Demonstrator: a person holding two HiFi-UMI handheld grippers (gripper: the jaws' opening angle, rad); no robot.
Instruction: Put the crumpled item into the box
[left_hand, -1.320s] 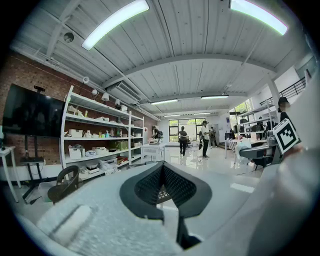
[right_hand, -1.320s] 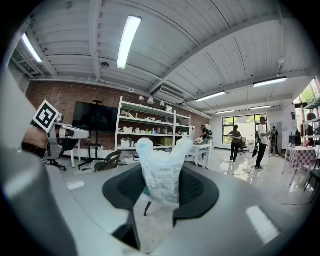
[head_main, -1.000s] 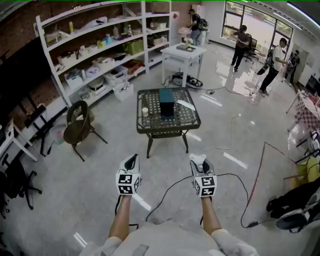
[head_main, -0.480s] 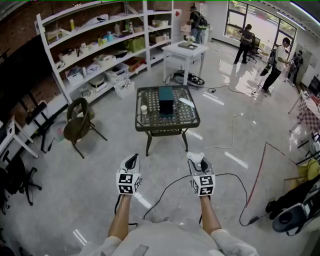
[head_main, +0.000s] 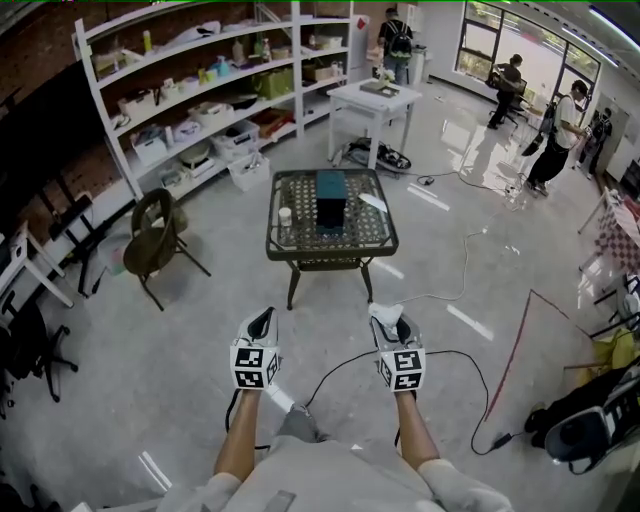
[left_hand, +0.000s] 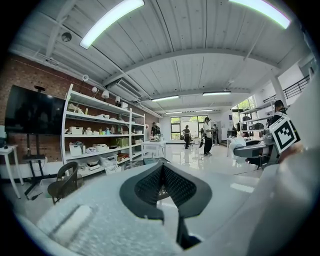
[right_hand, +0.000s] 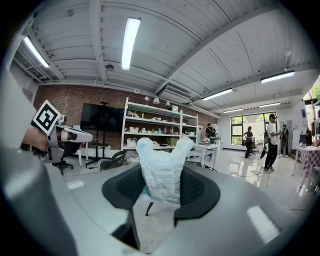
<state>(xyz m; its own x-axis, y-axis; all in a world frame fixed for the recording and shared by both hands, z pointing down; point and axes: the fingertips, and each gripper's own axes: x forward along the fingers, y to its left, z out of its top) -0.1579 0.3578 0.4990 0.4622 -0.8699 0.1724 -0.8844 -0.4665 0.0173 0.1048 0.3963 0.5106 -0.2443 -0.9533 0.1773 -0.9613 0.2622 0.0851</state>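
A dark teal box (head_main: 331, 196) stands upright on the black metal mesh table (head_main: 300, 243), well ahead of both grippers. My right gripper (head_main: 388, 322) is held out over the floor, short of the table, and is shut on a crumpled white wrapper (head_main: 387, 312). In the right gripper view the wrapper (right_hand: 161, 167) sticks up between the black pads (right_hand: 200, 192) of this gripper (right_hand: 162, 191). My left gripper (head_main: 262, 320) is level with it to the left. In the left gripper view this gripper (left_hand: 162, 181) is shut, with nothing in it.
A white cup (head_main: 285, 215) and a flat white item (head_main: 372, 202) also sit on the table. A brown chair (head_main: 152, 243) and long white shelves (head_main: 190, 95) are at the left. Black cables (head_main: 455, 360) trail over the floor at the right. Several people stand far back.
Both grippers have edged forward toward the table, and the table sits slightly nearer in view. A knee of the person now shows at the bottom. Neither grip has changed.
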